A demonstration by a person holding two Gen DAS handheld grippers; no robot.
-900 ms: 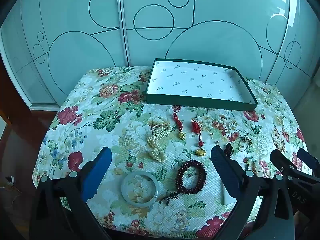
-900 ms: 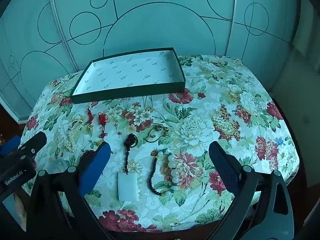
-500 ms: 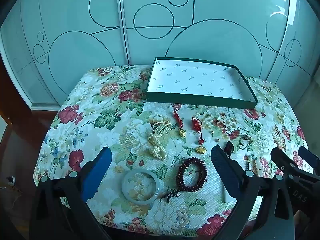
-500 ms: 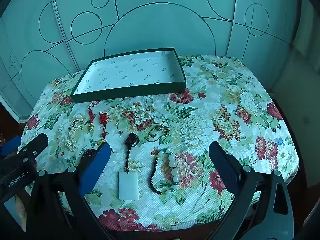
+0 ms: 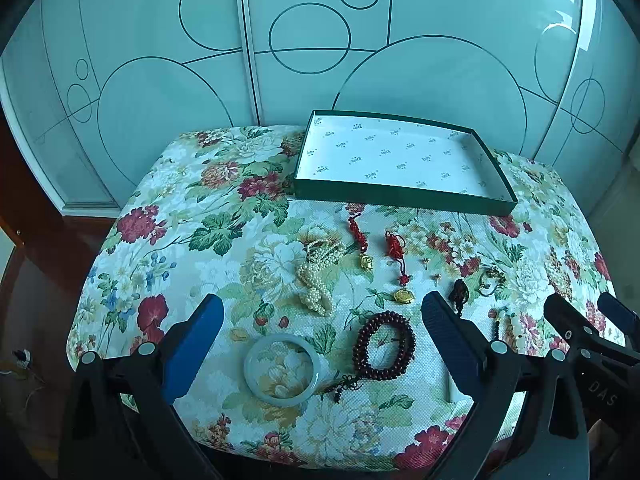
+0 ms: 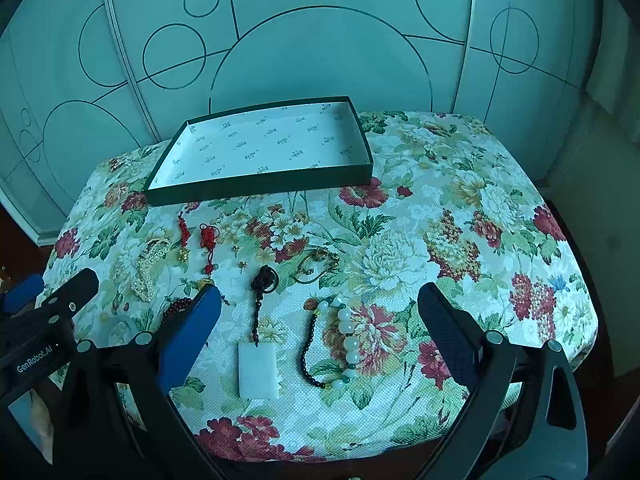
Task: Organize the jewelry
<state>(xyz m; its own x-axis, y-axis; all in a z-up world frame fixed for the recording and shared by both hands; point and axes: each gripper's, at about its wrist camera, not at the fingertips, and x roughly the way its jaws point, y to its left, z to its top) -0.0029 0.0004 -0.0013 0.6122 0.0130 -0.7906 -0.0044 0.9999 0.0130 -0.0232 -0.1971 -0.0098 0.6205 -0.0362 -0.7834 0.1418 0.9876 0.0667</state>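
Observation:
A green tray with white lining stands empty at the back of the floral table. In front lie a pearl strand, two red-knot gold charms, a dark bead bracelet and a pale jade bangle. The right wrist view shows a white pendant on a dark cord and a white-bead bracelet. My left gripper is open above the bangle and bead bracelet. My right gripper is open above the pendant and white beads. Both are empty.
The floral cloth covers a small table with drop-offs on every side. Frosted glass doors stand close behind. A thin bracelet and small earrings lie mid-table. Each gripper shows at the edge of the other's view.
Both grippers have drifted slightly, so the table sits a little differently in each view. Nothing on the table has moved and the jaws stay open.

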